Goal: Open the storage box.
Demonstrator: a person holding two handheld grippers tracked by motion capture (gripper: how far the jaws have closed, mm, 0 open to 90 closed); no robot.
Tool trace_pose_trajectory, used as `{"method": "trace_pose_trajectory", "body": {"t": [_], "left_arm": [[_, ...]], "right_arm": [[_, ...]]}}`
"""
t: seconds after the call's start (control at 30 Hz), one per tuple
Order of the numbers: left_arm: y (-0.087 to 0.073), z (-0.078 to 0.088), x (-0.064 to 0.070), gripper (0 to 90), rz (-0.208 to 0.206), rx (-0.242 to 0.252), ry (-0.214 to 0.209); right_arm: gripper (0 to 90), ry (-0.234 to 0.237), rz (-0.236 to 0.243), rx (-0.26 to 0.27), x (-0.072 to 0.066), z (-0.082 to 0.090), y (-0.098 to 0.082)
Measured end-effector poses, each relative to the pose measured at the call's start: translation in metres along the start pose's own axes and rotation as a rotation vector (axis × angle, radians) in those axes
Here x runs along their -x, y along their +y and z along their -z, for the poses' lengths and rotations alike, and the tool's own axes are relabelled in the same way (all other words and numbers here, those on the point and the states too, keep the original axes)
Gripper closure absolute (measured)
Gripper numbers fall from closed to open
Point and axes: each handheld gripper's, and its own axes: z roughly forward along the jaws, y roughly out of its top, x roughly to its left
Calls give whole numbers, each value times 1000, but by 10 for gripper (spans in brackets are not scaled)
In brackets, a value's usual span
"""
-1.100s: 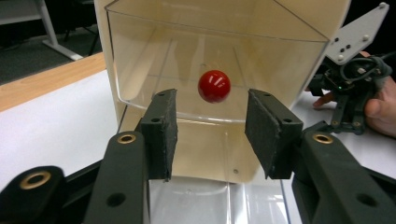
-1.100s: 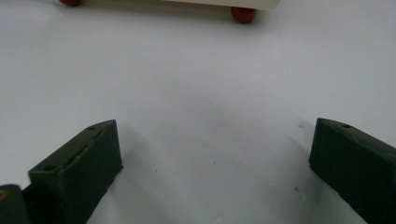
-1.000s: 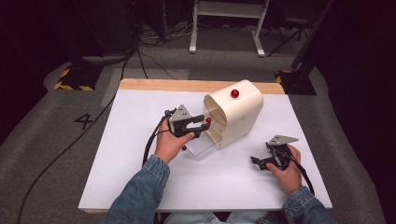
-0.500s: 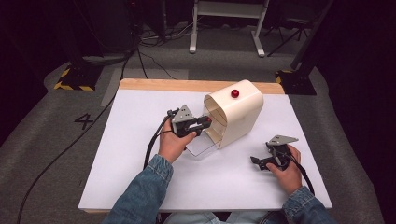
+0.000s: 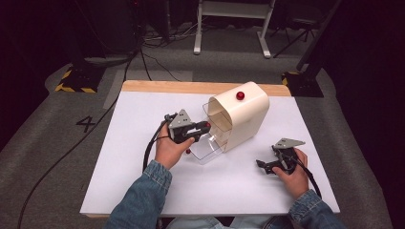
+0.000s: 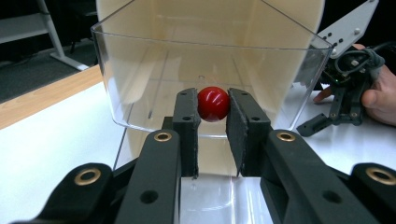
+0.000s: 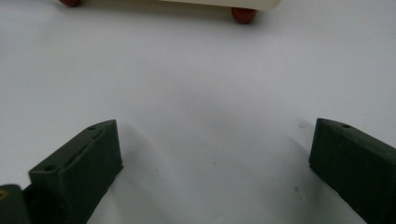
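Note:
A cream, round-topped box (image 5: 246,117) stands on the white table, with a red ball (image 5: 240,95) on its top. Its clear plastic front (image 5: 208,149) hangs out toward me. A small red knob (image 6: 213,103) sits at the near edge of that clear front (image 6: 154,79). My left gripper (image 6: 213,112) is shut on this knob, both pads pressing its sides. In the high view the left gripper (image 5: 205,126) reaches in from the box's left. My right gripper (image 5: 265,166) rests on the table right of the box, its jaws wide apart over bare tabletop (image 7: 210,163).
The white table (image 5: 143,191) has a wooden strip (image 5: 157,87) along its far edge. Two red feet (image 7: 243,15) of the box show at the top of the right gripper view. Cables trail from both grippers. Dark floor with stands lies beyond.
The left gripper's jaws have closed onto the red knob, and the hand has barely shifted. The right hand has stayed still.

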Motion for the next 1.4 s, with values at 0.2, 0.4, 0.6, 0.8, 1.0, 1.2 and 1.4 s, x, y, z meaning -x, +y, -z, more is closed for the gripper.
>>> {"method": "trace_pose_trajectory", "body": {"t": [0.2,0.4,0.6,0.8,1.0,1.2,1.4], "left_arm": [[-4,16,3,742,2,-11,11],[-7,31,5,742,-2,-17,24],[-12,41,6,741,10,-15,24],[-16,43,6,740,16,-23,21],[-19,41,4,589,23,-31,2],[-24,40,5,512,15,-72,14],[-28,44,3,506,27,-77,28]], "right_arm": [[22,2,-2,0,0,0,0],[22,2,-2,0,0,0,0],[22,2,-2,0,0,0,0],[22,2,-3,-1,0,0,0],[22,2,-3,-1,0,0,0],[22,2,-3,0,0,0,0],[22,2,-2,0,0,0,0]]}}
